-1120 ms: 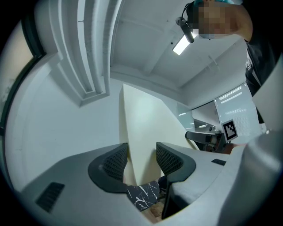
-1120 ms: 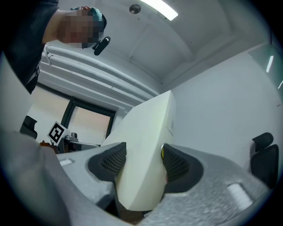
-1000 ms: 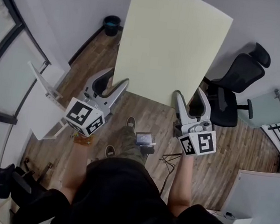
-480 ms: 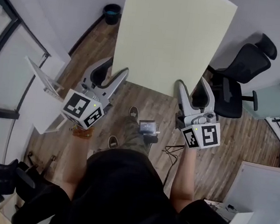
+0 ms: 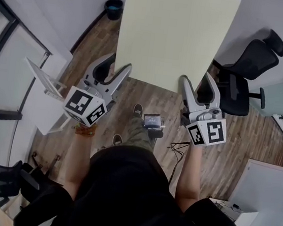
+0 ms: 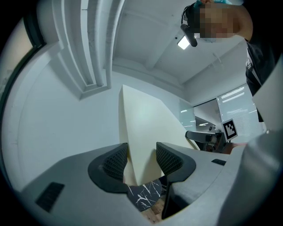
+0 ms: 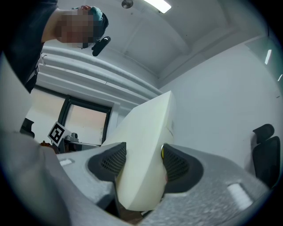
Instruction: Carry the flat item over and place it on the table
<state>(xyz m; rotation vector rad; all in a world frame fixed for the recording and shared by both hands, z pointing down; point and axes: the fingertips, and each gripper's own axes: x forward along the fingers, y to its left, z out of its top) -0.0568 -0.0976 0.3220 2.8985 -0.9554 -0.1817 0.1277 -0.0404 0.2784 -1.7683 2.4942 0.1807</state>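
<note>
A large pale yellow flat board [image 5: 174, 32] is held up in front of the person, above a wooden floor. My left gripper [image 5: 116, 75] is shut on the board's lower left edge, and my right gripper [image 5: 197, 87] is shut on its lower right edge. In the left gripper view the board [image 6: 141, 128] rises between the ribbed pads of the left gripper [image 6: 141, 155]. The right gripper view shows the board's thick edge [image 7: 141, 145] pinched between both pads of the right gripper [image 7: 143, 161]. The board's top runs out of the head view.
A black office chair [image 5: 244, 71] stands right of the board by the white wall. A black bin [image 5: 113, 8] sits at the back left. White furniture [image 5: 41, 97] is at the left, a white table [image 5: 269, 197] at the lower right, and cables [image 5: 178, 147] lie on the floor.
Both grippers keep their hold on the board. The bin and chair have slid upward in the head view, and the person's feet have shifted on the floor.
</note>
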